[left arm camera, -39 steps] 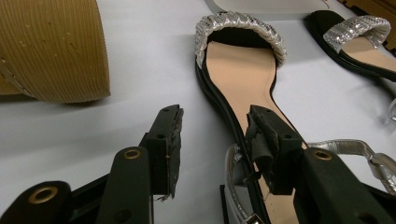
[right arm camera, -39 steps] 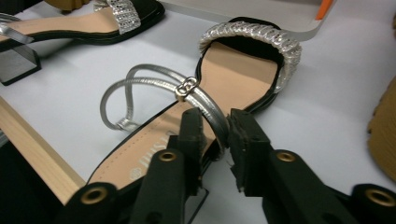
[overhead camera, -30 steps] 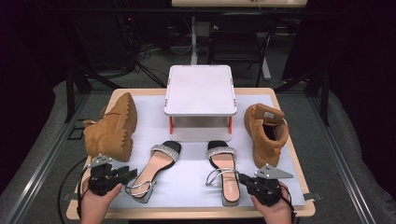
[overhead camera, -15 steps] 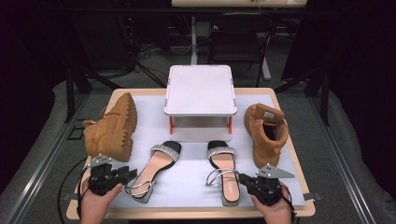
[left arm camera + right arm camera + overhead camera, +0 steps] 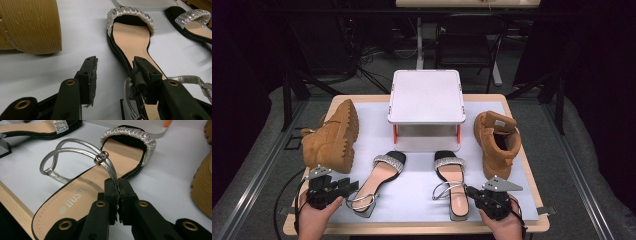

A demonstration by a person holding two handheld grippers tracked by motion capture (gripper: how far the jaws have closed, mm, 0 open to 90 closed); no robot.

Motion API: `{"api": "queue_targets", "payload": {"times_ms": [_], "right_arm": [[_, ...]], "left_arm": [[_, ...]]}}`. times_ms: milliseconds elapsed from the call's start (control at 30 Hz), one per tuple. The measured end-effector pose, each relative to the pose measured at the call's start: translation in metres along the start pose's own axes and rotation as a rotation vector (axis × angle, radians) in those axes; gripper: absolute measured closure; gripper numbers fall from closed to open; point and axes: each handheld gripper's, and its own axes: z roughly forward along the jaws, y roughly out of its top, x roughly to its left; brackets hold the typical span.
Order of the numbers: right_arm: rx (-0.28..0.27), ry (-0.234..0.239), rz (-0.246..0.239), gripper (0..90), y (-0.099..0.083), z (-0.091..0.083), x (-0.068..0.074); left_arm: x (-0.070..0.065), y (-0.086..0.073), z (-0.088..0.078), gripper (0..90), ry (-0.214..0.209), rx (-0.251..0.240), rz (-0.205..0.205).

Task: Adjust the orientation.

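Taking the white stand (image 5: 425,97) at the worktop's (image 5: 522,165) back edge as landmark: 2 sandals lie just in front of it with bare mat between them, a boot well off each side. The right gripper (image 5: 117,188) is clenched on the right sandal's (image 5: 452,182) silver strap (image 5: 75,146); the left gripper (image 5: 113,72) is released, jaws astride the left sandal's (image 5: 131,42) heel edge.
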Motion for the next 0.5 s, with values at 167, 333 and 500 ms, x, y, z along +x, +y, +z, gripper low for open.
{"api": "queue_targets", "payload": {"times_ms": [167, 333, 500], "right_arm": [[-0.011, -0.006, 0.002, 87.3, 0.0, 0.0, 0.0], [-0.009, -0.013, 0.018, 87.3, 0.0, -0.002, -0.008], [-0.025, -0.022, 0.062, 87.3, -0.002, -0.004, -0.021]], "left_arm": [[0.001, 0.0, -0.001, 54.0, 0.0, 0.006, 0.0], [0.001, 0.0, 0.0, 54.0, 0.003, 0.003, 0.0], [0.001, 0.0, -0.001, 54.0, 0.004, 0.0, -0.003]]}}
